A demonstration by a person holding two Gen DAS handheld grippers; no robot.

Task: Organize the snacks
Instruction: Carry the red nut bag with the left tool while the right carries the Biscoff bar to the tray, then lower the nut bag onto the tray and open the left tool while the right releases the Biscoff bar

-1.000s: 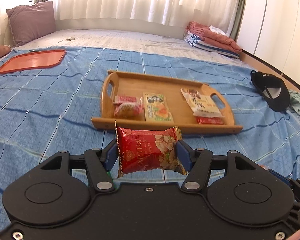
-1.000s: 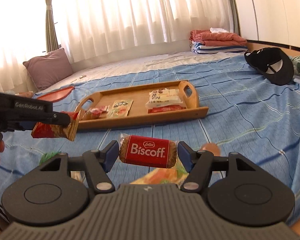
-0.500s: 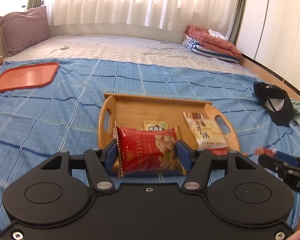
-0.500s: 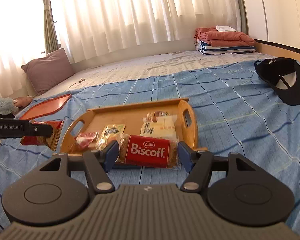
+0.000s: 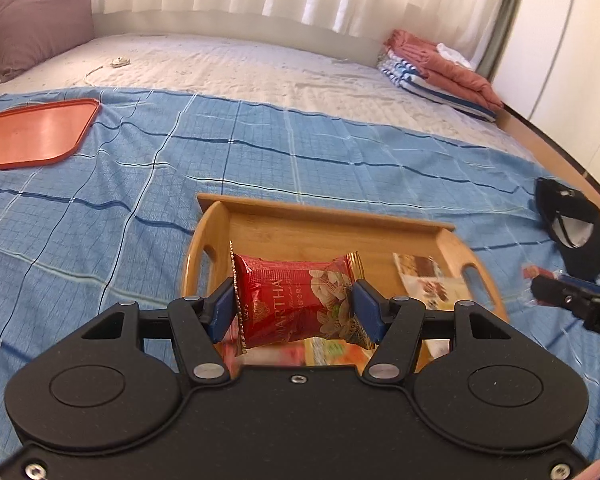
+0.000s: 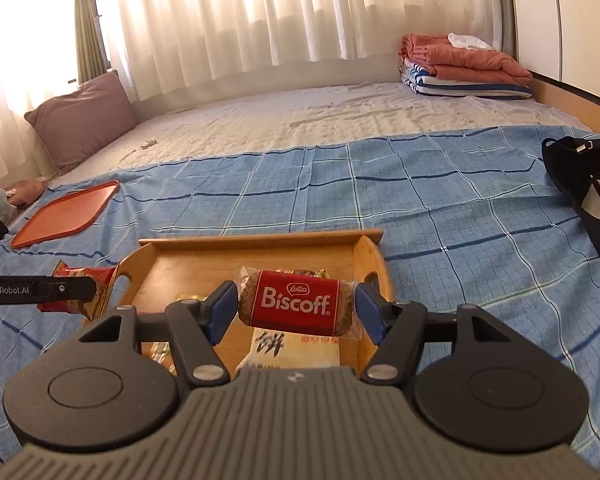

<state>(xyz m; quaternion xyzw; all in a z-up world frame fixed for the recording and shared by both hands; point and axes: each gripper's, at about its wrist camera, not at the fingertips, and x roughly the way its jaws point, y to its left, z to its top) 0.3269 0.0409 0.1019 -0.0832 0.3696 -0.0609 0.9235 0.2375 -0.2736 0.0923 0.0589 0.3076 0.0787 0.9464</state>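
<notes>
My left gripper [image 5: 294, 310] is shut on a red nut packet [image 5: 296, 306] and hangs over the near left part of the wooden tray [image 5: 324, 224]. A white snack packet [image 5: 428, 280] lies in the tray's right half; other packets below my jaws are blurred. My right gripper [image 6: 294, 312] is shut on a red Biscoff biscuit pack [image 6: 296, 306] above the right half of the same wooden tray [image 6: 260, 240], over a white packet [image 6: 296, 354]. The left gripper with its red packet [image 6: 84, 292] shows at that view's left edge.
The tray sits on a blue checked sheet [image 5: 340, 148] over a bed. An orange flat tray [image 5: 32, 136] lies far left, a black cap [image 5: 572, 224] right, folded towels [image 5: 440, 68] at the back right, a mauve pillow [image 5: 36, 20] back left.
Both grippers have travelled forward with their packets, from short of the wooden tray to above it. The tray now fills the space just past the jaws. Neither grip has altered.
</notes>
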